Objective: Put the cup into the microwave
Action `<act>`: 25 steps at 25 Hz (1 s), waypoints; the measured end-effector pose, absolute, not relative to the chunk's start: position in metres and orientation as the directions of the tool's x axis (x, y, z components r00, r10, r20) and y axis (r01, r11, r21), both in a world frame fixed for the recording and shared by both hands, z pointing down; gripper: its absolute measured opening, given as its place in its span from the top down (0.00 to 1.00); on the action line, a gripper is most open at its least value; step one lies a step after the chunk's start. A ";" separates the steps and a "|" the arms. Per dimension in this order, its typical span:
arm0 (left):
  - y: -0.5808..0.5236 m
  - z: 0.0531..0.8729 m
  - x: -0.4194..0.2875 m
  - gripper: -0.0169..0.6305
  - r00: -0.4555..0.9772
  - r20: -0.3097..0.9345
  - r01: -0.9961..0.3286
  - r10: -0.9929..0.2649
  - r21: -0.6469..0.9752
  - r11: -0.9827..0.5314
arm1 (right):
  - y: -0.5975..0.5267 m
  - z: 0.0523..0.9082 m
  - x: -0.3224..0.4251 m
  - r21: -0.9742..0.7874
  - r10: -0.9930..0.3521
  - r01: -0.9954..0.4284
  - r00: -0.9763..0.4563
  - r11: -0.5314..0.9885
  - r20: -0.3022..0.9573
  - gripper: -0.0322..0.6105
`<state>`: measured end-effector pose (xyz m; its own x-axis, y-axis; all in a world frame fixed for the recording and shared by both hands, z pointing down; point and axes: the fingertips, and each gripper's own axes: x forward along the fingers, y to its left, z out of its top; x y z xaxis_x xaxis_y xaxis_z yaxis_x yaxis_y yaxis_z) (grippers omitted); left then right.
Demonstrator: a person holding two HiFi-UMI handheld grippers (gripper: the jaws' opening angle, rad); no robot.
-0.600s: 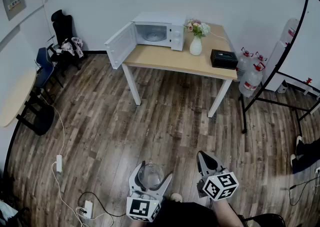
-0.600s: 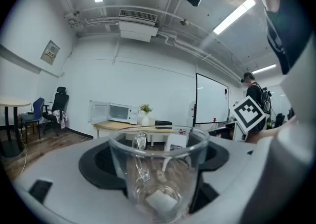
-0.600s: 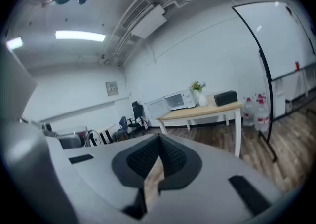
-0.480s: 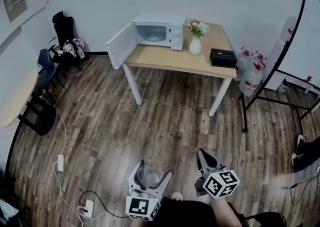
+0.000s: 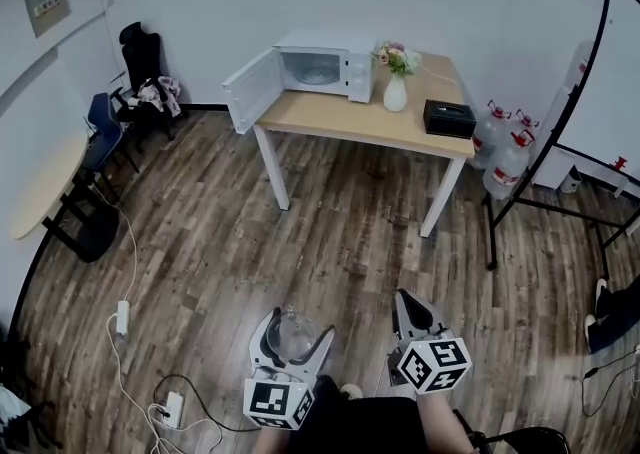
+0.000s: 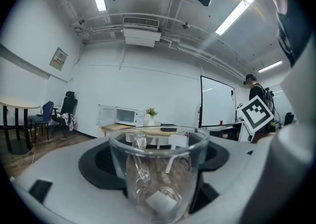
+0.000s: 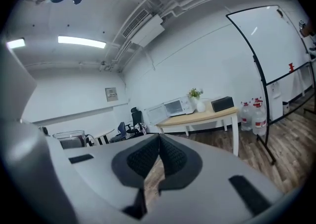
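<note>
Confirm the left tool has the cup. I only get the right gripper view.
Observer: Yes. The left gripper view shows the cup upright in the left tool, pads on its sides.
Operator: Handle where?
Observer: The handle is on the far side, away from the tool's body, a little left.
Operator: Floor hazards?
Observer: The head view shows a power strip lying on the floor, left of that tool.
</note>
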<state>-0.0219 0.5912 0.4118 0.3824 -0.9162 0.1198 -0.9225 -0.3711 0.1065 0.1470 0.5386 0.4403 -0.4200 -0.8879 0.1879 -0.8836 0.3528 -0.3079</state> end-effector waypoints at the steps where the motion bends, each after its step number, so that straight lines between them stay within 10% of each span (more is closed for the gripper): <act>1: 0.591 0.412 -0.021 0.33 0.383 0.119 -0.922 -0.916 0.108 -0.371 | 0.539 0.440 0.148 -0.303 -0.888 -0.886 -0.418 0.351 0.190 0.96; 25: 0.538 0.418 0.001 0.33 0.415 0.134 -0.909 -0.900 0.095 -0.405 | 0.499 0.447 0.161 -0.268 -0.895 -0.909 -0.383 0.320 0.228 0.96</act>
